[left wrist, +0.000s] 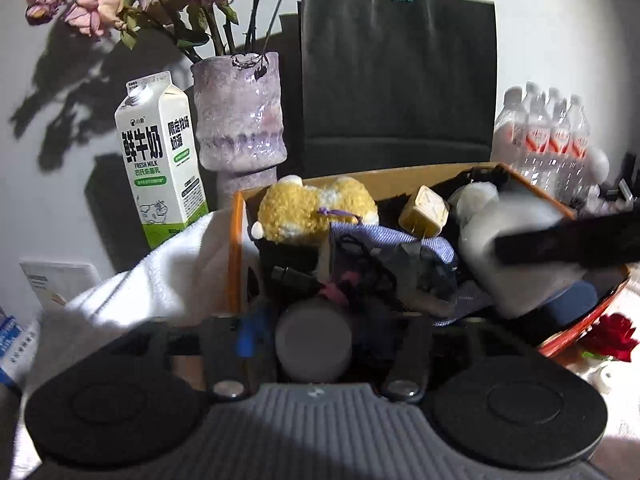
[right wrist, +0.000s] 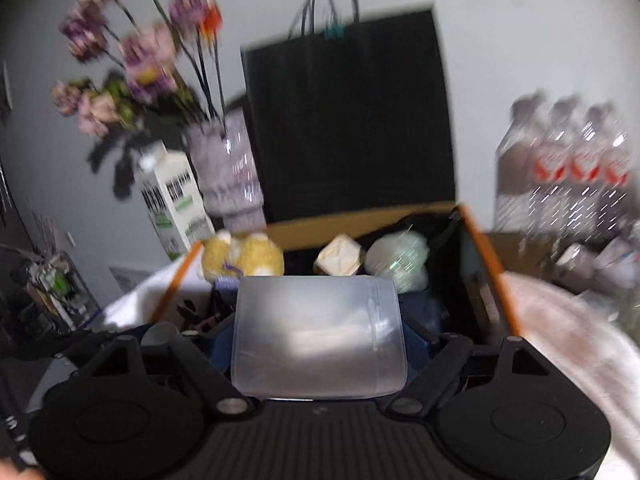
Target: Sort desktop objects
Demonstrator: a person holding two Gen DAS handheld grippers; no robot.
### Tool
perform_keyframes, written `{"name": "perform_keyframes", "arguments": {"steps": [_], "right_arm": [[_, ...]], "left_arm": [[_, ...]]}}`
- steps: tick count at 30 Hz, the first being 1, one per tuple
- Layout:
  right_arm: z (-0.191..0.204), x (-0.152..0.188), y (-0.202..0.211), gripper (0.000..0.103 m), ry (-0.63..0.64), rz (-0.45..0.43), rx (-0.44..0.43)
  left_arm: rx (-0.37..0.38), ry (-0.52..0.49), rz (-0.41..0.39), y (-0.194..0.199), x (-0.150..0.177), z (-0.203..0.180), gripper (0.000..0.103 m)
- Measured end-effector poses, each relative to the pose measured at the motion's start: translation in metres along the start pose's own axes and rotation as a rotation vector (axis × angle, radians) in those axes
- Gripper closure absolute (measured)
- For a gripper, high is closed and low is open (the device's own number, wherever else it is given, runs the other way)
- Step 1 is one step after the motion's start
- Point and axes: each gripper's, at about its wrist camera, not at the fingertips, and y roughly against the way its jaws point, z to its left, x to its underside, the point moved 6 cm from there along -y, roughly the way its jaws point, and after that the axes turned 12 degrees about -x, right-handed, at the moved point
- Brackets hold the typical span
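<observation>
A: Status on the right gripper?

B: It was clamped on a translucent plastic container, held sideways between the fingers, directly ahead of the camera. The container sat over the near edge of the orange-rimmed cardboard box. My read: it was being carried into the box, since the sorted stuff was piling up there.

A: Left?

B: The left gripper had a small grey cylinder between its fingers, right in front of the lens. Looked gripped, jaws narrow around it. It hovered at the box's near wall, so probably next in line for the drop.

A: Box contents?

B: Ahead of both grippers: yellow plush toy at the back left, a cream cube-shaped item further right, cables and blue cloth in the middle. Crowded, so free space was mostly front right.

A: Surroundings?

B: Milk carton and vase beyond the box to the left, black paper bag behind it, water bottles off right. The right view was motion-blurred; finer detail couldn't be told.
</observation>
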Motion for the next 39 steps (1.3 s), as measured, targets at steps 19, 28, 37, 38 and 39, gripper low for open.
{"name": "perform_keyframes", "arguments": {"steps": [19,28,37,38,39], "right_arm": [[-0.013,0.007,0.056,0.008,-0.062,-0.078,0.060],[0.016,0.082,0.128,0.006,0.098,-0.071,0.129],[0.052,0.179,0.197,0.000,0.121,-0.053,0.061],[0.052,0.189,0.203,0.000,0.115,-0.064,0.080],[0.053,0.199,0.207,0.000,0.111,-0.066,0.082]], "left_arm": [[-0.110,0.105,0.097,0.056,0.012,0.031,0.015],[-0.088,0.159,0.166,0.147,0.060,0.031,0.016],[-0.047,0.141,0.178,0.236,0.138,0.013,0.014],[-0.037,0.151,0.172,0.243,0.146,0.013,0.014],[-0.032,0.165,0.156,0.251,0.153,0.012,0.013]]}}
